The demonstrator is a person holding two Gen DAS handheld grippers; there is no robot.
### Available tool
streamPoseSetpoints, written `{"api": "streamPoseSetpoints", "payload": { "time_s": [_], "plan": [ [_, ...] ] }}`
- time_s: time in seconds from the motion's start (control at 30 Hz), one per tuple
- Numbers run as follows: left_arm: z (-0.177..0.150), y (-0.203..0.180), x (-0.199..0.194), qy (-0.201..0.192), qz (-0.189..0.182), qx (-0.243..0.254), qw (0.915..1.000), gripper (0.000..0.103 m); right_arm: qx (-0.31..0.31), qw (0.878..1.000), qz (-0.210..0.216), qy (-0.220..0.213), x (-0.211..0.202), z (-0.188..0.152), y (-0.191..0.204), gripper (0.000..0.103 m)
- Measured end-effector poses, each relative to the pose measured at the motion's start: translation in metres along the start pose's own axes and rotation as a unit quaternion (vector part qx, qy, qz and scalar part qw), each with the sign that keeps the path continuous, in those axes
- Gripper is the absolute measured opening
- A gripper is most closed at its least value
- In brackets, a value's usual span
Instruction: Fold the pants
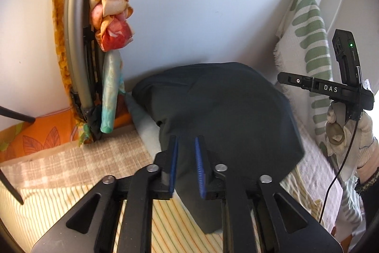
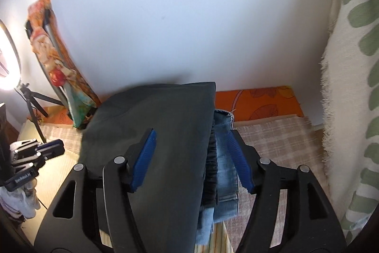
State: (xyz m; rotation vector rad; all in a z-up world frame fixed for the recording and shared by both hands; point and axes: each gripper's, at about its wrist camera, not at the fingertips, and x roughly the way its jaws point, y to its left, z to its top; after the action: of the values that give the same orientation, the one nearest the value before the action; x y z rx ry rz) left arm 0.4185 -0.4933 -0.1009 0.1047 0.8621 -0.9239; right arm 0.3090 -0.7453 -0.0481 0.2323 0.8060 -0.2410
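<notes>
Near the far wall, on the checked bed cover point(image 1: 78, 163), the dark pants point(image 1: 220, 106) are being kept in a folded stack, with denim jeans point(image 2: 225, 165) showing at their right edge. The left gripper point(image 1: 186, 167) is being held with its jaws spread around a dark fold, seemingly without clamping it. The right gripper point(image 2: 193, 158) is being held wide apart, straddling the stack, nothing pinched. The cloth is being judged soft, light and floppy; a firm pinch at a folded edge is being advised.
</notes>
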Motion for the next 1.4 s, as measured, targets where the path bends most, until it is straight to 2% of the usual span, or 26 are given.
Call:
{"api": "streamPoseSetpoints", "payload": {
  "time_s": [0.1,0.2,0.3,0.33,0.4,0.53,0.63,0.83,0.9,0.97,1.27,1.4],
  "plan": [
    [-0.004,-0.007,-0.016,-0.005,-0.003,0.010,0.9999,0.018,-0.005,1.000,-0.005,-0.007,-0.015,-0.005,0.005,0.066],
    [-0.004,-0.013,-0.030,-0.012,-0.004,0.013,0.9998,0.044,-0.007,1.000,-0.005,-0.012,-0.030,-0.009,0.012,0.066],
    [-0.005,-0.022,-0.046,-0.020,-0.004,0.019,0.9996,0.046,-0.006,1.000,-0.010,-0.021,-0.048,-0.017,0.018,0.066],
    [-0.004,-0.025,-0.047,-0.022,-0.002,0.022,0.9995,0.050,-0.006,1.000,-0.009,-0.026,-0.056,-0.020,0.020,0.067],
    [-0.007,-0.032,-0.057,-0.028,-0.001,0.027,0.9993,0.059,-0.007,0.999,-0.012,-0.034,-0.067,-0.025,0.024,0.076],
    [-0.013,-0.046,-0.073,-0.034,0.008,0.042,0.9985,0.064,-0.014,0.999,-0.018,-0.046,-0.090,-0.035,0.036,0.081],
    [-0.019,-0.052,-0.087,-0.037,0.003,0.042,0.9984,0.072,-0.015,0.998,-0.018,-0.059,-0.110,-0.046,0.048,0.085],
    [-0.039,-0.061,-0.125,-0.053,0.011,0.049,0.9974,0.076,-0.028,0.996,-0.016,-0.079,-0.146,-0.074,0.084,0.091],
    [-0.047,-0.063,-0.137,-0.058,0.014,0.052,0.9969,0.076,-0.030,0.996,-0.020,-0.086,-0.157,-0.083,0.095,0.099],
    [-0.057,-0.063,-0.151,-0.061,0.016,0.051,0.9967,0.077,-0.032,0.995,-0.025,-0.093,-0.167,-0.093,0.106,0.102],
    [-0.095,-0.062,-0.200,-0.082,0.023,0.048,0.9952,0.081,-0.071,0.991,-0.053,-0.098,-0.204,-0.136,0.163,0.102],
    [-0.109,-0.058,-0.219,-0.092,0.027,0.039,0.9947,0.081,-0.068,0.989,-0.063,-0.111,-0.216,-0.153,0.179,0.103]
  ]
}}
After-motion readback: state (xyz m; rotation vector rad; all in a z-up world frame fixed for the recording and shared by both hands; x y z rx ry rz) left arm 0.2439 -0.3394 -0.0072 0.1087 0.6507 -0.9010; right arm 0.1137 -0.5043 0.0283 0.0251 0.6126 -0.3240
